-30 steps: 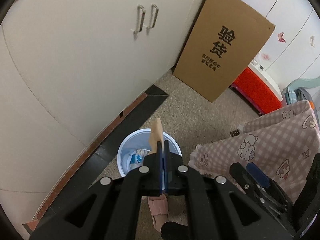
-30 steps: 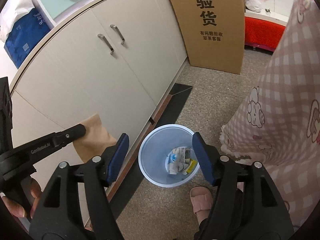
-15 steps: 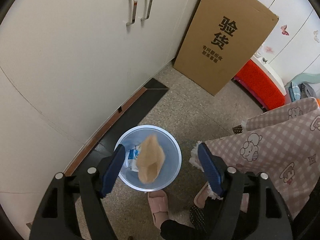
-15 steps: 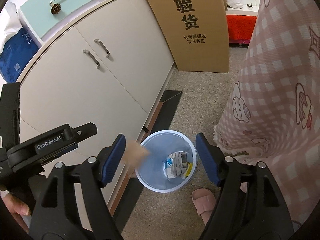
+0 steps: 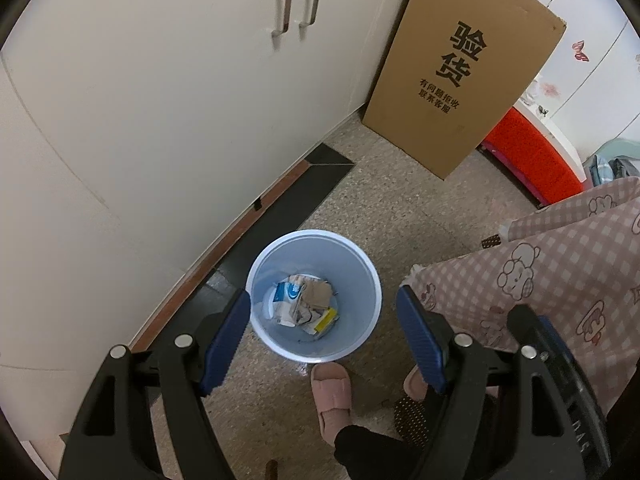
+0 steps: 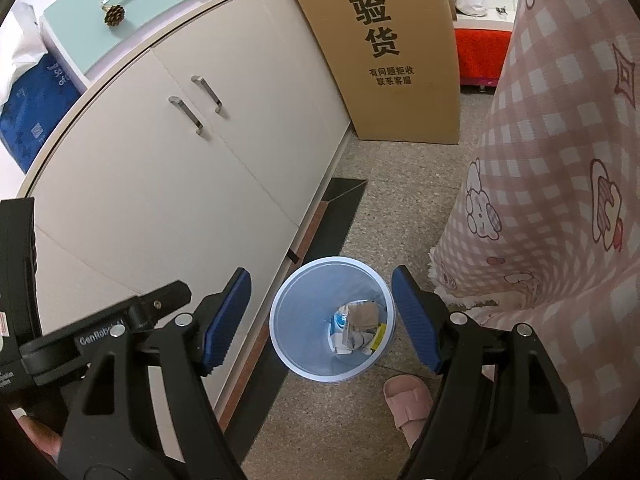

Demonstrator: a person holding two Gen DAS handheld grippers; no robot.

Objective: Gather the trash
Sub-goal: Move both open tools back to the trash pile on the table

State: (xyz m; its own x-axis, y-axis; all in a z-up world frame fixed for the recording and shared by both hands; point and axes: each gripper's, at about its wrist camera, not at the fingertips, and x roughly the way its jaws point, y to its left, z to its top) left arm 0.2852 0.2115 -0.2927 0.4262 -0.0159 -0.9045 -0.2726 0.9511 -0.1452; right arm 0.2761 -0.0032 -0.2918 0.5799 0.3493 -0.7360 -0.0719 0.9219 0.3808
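A pale blue trash bin [image 5: 372, 300] [image 6: 280, 316] stands on the speckled floor by the cabinet's base. Inside lie a brown piece of paper [image 5: 318, 294] [image 6: 364, 314], a white and blue wrapper [image 5: 286, 294] and a yellow scrap [image 5: 326, 320]. My left gripper [image 5: 324, 330] hangs open above the bin, nothing between its blue pads. My right gripper [image 6: 320, 316] is open too, over the bin from the other side, with nothing in it. Part of the left gripper's black body [image 6: 104, 328] shows at the left of the right wrist view.
White cabinet doors [image 5: 160, 92] run along the left. A tall cardboard box [image 5: 460, 68] leans against them further back, with a red bench [image 5: 532, 156] beyond. A pink checked tablecloth [image 5: 560, 272] hangs at the right. A person's pink slipper [image 5: 332, 396] stands just in front of the bin.
My left gripper went from shut on the brown paper to open. The paper fell and now lies in the bin. The right gripper stayed open and moved little.
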